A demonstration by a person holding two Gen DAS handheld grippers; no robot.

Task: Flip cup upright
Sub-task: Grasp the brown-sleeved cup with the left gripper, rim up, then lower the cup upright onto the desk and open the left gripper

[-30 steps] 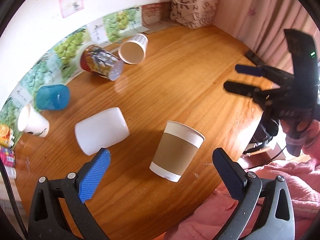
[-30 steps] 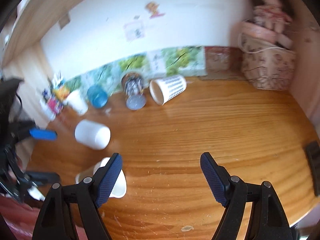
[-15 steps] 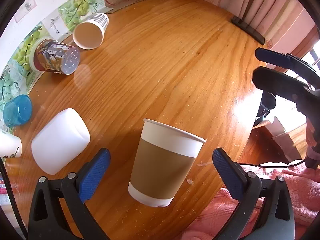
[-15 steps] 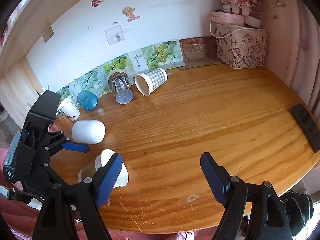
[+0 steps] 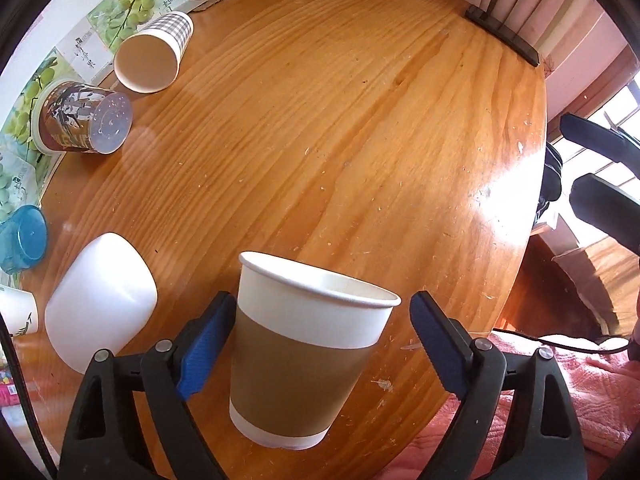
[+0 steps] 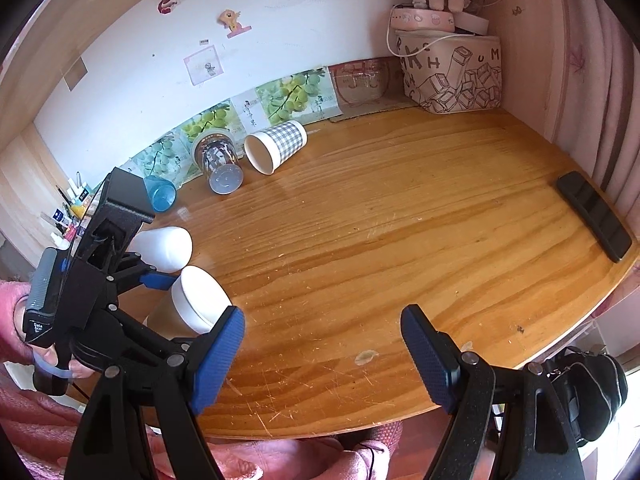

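Note:
A paper cup with a brown sleeve lies tilted on the wooden table, its mouth pointing away from me. My left gripper is open with a finger on each side of the cup; the left pad is at its wall, the right pad stands apart. In the right wrist view the same cup sits between the left gripper's fingers. My right gripper is open and empty over the table's front edge.
A white cup, a blue cup, a printed cup with a clear lid and a checked paper cup lie on their sides along the left and back. A black phone lies at the right edge.
My left gripper has moved forward and down so the brown-sleeved cup now sits between its fingers. The right gripper has held roughly still over the front edge.

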